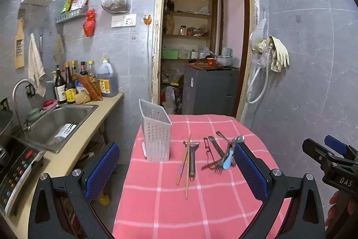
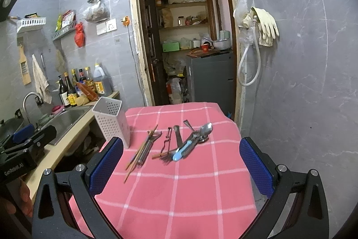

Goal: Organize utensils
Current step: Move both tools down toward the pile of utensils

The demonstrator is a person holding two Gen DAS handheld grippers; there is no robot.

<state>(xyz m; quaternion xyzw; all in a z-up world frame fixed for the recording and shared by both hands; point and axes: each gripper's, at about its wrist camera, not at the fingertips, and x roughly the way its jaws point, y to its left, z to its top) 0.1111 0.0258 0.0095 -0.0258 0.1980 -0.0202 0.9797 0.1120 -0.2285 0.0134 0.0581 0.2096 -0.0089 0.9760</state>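
A white perforated utensil holder (image 1: pixel 156 135) (image 2: pixel 112 120) stands upright and empty at the left of a table under a pink checked cloth (image 1: pixel 179 194) (image 2: pixel 179 183). To its right lie a pair of wooden chopsticks (image 1: pixel 184 166) (image 2: pixel 139 152) and a metal peeler (image 1: pixel 192 159) (image 2: pixel 147 147). Further right is a heap of a fork, spoons (image 1: pixel 237 140) (image 2: pixel 206 128), a blue-handled utensil (image 1: pixel 227 162) (image 2: pixel 180 152) and another peeler (image 1: pixel 208 149) (image 2: pixel 167 138). My left gripper (image 1: pixel 175 168) and right gripper (image 2: pixel 181 162) both hover open above the near part of the table, holding nothing.
A counter with a steel sink (image 1: pixel 60 124) (image 2: pixel 64 120), tap and several bottles (image 1: pixel 67 84) runs along the left. An induction cooker (image 1: pixel 15 174) sits at its near end. Behind the table is a doorway to a pantry with a grey cabinet (image 1: pixel 209 91) (image 2: pixel 212 77).
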